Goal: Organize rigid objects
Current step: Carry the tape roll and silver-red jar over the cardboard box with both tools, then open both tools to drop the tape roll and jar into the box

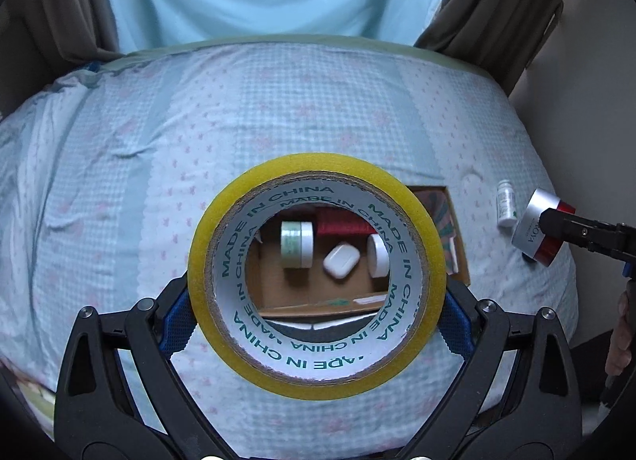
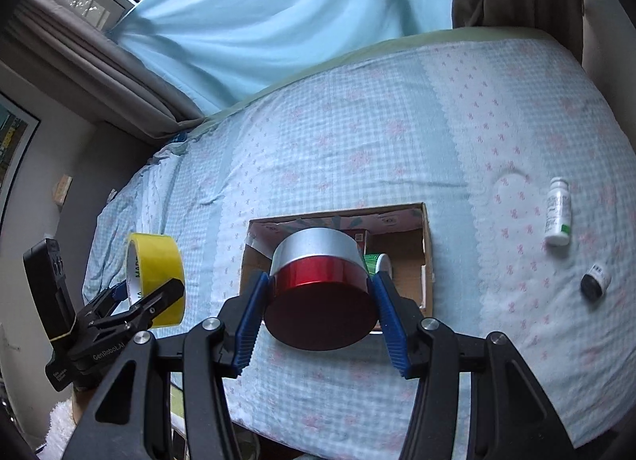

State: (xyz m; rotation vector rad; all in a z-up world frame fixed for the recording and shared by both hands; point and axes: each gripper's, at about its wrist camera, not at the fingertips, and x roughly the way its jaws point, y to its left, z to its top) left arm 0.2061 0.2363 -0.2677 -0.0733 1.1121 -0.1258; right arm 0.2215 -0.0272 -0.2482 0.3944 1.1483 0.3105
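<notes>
Above the bed [image 2: 397,134], we see both grippers angled steeply down over the open cardboard box [image 2: 427,245] near its front edge. Our left gripper [image 1: 317,293] clamps a yellow tape roll [image 1: 317,388] by its flat sides, so the box contents show through the core. Our right gripper [image 2: 318,301] pinches a red and silver jar [image 2: 318,281], tilted toward the camera. A white bottle [image 2: 558,217] and small dark jar [image 2: 595,278] lie toward the bed's right edge.
</notes>
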